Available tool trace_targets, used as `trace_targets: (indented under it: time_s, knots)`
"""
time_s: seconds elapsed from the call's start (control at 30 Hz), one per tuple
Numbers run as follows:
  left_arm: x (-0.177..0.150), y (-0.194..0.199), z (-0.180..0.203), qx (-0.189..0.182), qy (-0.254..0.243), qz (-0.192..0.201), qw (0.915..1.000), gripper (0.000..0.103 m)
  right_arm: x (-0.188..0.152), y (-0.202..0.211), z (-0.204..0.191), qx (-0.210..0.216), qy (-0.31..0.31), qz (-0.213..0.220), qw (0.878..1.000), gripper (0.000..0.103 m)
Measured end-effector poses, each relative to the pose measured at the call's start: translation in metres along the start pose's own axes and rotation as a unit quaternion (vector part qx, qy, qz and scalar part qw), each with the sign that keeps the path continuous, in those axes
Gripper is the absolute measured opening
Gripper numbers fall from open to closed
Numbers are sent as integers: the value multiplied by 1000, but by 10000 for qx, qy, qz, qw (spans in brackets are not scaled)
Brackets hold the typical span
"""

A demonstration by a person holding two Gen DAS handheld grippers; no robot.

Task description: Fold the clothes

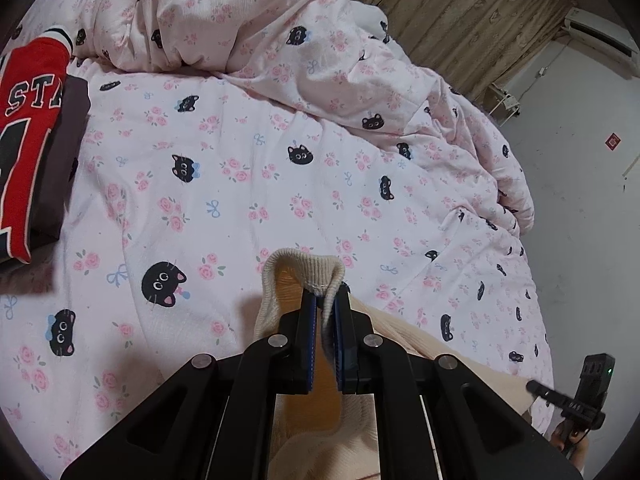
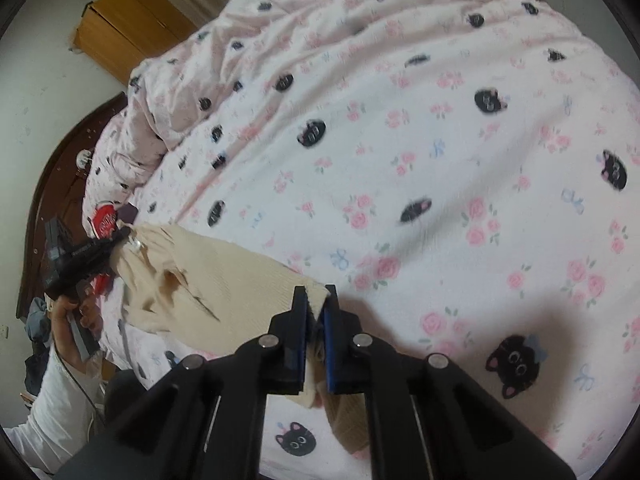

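A cream knit sweater (image 2: 224, 280) hangs stretched between my two grippers above the bed. My left gripper (image 1: 325, 304) is shut on its ribbed edge (image 1: 308, 268), which folds over the fingertips. My right gripper (image 2: 317, 300) is shut on another corner of the sweater. The left gripper also shows at the left of the right wrist view (image 2: 86, 256), gripping the far end of the cloth. The right gripper shows at the lower right of the left wrist view (image 1: 576, 400).
The bed (image 1: 248, 184) has a pink sheet with black cat faces and roses. A bunched duvet (image 1: 248, 28) lies at the back. A folded red jersey on dark clothes (image 1: 32, 140) sits at the left. A wooden cabinet (image 2: 128, 28) stands by the wall.
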State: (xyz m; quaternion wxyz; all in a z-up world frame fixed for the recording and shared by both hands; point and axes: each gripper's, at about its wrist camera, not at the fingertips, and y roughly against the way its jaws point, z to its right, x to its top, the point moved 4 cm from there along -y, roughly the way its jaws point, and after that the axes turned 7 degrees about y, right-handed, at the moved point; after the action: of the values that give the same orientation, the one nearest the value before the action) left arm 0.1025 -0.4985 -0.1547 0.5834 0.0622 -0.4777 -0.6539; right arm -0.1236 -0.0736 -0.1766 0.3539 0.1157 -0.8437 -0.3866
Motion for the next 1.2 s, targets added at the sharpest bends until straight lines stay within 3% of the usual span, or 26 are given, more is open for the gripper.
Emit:
trace_targets:
  time_s: [0.27,0.57,0.77,0.97,1.1,1.2]
  knots:
    - [7,10,1,-53,-117,153,9998,6,54,26,-4,-163,211,396,9989,8]
    - [20,-3,0,-43,-17,196,9998,6,137,11,7,-580,345,555,9962,8]
    - [21,-21,-4,24,73,121,9999,6,175,-36,20,-793,138,244,9965,8]
    - [13,-43,-14,264,133,-57,9995,6,178,-89,37,-1152,-115,-397,9925,8]
    - [9,-49,-25,308,290,-100,9991,6,170,-107,49,-1423,-122,-654,9876,17]
    - [6,-49,-31,288,348,-127,9989,7,169,-100,58,-1600,-109,-535,9856,37]
